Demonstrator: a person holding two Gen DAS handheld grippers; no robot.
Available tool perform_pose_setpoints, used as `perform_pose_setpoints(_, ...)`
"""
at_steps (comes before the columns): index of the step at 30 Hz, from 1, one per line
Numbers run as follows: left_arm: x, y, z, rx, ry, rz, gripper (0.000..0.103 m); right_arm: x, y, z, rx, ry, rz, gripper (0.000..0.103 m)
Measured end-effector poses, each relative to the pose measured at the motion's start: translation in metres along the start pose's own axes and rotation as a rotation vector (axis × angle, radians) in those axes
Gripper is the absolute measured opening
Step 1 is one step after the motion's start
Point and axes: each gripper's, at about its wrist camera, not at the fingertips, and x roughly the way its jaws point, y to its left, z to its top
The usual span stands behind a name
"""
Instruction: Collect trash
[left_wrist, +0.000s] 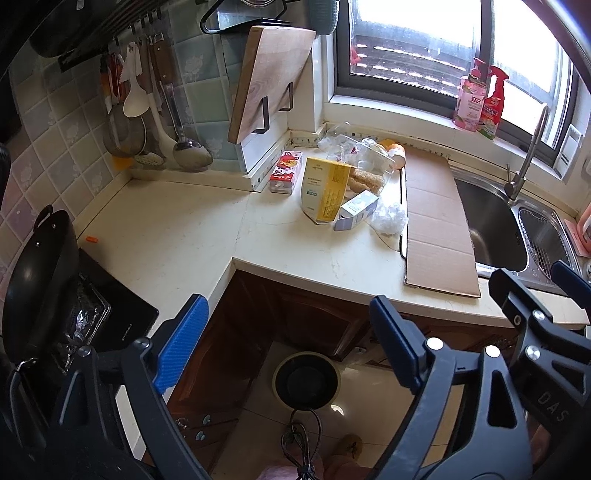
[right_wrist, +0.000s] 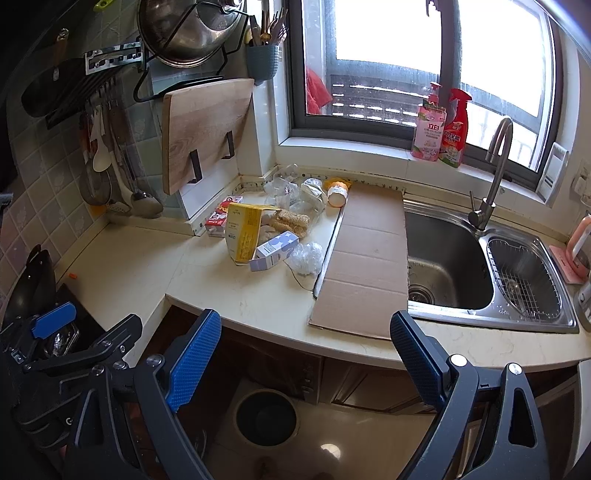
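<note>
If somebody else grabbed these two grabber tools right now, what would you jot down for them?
Left gripper: open, empty, held over the floor short of the counter edge.
Right gripper: open, empty, likewise.
Trash lies in a pile on the counter: yellow carton, small blue-white box, red-white carton, crumpled plastic, clear bags.
Bin stands on the floor below the counter.
Done: no piece is held yet.
Left: carry each piece to the bin.
</note>
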Motion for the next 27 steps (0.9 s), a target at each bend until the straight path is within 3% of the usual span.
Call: perform_pose_setpoints(27,-0.0020,0.0032,-0.0024,-0.008,0.002,0.003,0.088,0.0039,0.0082,-0.0027,-0.004,0.008,0.003,0.094)
